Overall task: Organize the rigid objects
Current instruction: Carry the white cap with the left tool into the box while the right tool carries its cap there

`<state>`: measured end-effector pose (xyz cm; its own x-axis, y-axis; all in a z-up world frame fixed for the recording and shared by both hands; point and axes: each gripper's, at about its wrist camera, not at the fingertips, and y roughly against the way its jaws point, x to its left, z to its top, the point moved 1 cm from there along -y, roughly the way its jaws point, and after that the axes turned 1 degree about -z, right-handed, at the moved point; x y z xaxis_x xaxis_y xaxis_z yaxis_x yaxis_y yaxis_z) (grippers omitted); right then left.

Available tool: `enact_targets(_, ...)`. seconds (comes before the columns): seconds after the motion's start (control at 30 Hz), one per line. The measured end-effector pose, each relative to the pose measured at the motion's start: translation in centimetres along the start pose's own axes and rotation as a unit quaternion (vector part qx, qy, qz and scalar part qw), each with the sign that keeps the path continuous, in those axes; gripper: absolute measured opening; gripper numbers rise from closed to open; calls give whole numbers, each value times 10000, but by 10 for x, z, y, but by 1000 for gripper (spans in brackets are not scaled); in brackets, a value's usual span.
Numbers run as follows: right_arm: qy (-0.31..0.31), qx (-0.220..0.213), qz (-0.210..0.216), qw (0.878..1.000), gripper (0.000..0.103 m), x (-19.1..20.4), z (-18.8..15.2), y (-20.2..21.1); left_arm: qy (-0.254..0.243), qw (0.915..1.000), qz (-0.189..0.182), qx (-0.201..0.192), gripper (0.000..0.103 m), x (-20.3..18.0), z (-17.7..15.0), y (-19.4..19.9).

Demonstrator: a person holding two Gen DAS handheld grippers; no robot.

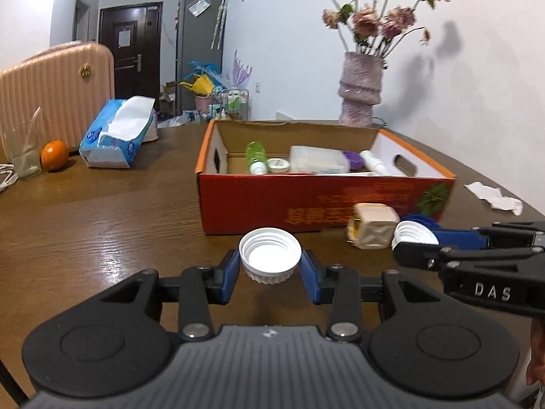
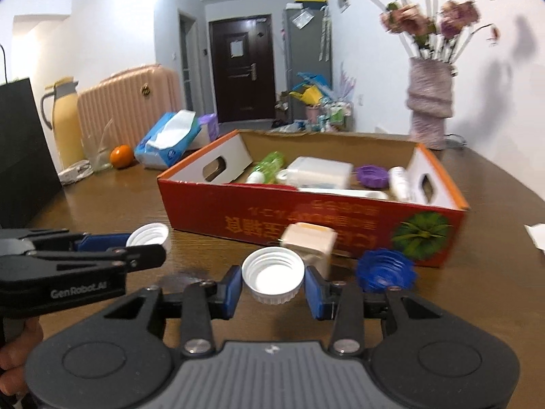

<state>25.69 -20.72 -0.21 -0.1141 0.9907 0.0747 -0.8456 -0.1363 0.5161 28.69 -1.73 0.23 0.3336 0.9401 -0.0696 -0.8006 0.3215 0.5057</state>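
White plastic fills both of my grippers. My left gripper (image 1: pixel 270 266) squeezes a white cap (image 1: pixel 270 255) between its blue pads, open side up. My right gripper (image 2: pixel 273 284) squeezes a second white cap (image 2: pixel 273 274) the same way. No earlier look is given, so I only say that both caps sit tight in the pads. Both caps hang above the brown wooden table (image 1: pixel 102 225), near its front edge, just in front of the red cardboard box (image 1: pixel 306 204). That box stands in the middle of the table, and its near wall faces me. Inside the box I see a green bottle (image 1: pixel 256 156), a small round jar (image 1: pixel 278 165), a clear plastic case (image 1: pixel 318 159), a purple lid (image 2: pixel 371 175) and a white bottle (image 1: pixel 373 163). On the table, close to the box's near wall, lies a beige block (image 2: pixel 311 243). A blue ridged cap (image 2: pixel 386 269) lies just beside it. Toward the table's far left edge sit an orange (image 1: pixel 54 155) and a blue tissue pack (image 1: pixel 117 133).
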Motion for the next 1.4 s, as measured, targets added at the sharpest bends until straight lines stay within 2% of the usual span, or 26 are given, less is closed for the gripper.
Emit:
enact_targets(0.13, -82, -199, -93, 9997, 39, -5, -6, 37, 1, 9998, -181, -116, 40, -14, -1, 30)
enact_targets(0.47, -45, -586, -61, 9983, 39, 5, -32, 113, -131, 9981, -339, -500, 40, -49, -18, 102)
enact_targets(0.77, 83, -986, -78, 9951, 39, 11, -47, 169, -172, 9957, -510, -752, 40, -65, -33, 144)
enact_targets(1.03, -83, -912, -208, 9956, 39, -2, -49, 159, -182, 9964, -596, -578, 40, -69, -34, 125)
enact_targets(1.17, -66, -820, -158, 9965, 39, 1, -50, 147, -139, 9969, -497, -597, 40, -59, -32, 119)
enact_targets(1.4, -57, -537, -93, 9985, 39, 4, -52, 114, 40, 9988, -375, -306, 40, -41, -34, 91)
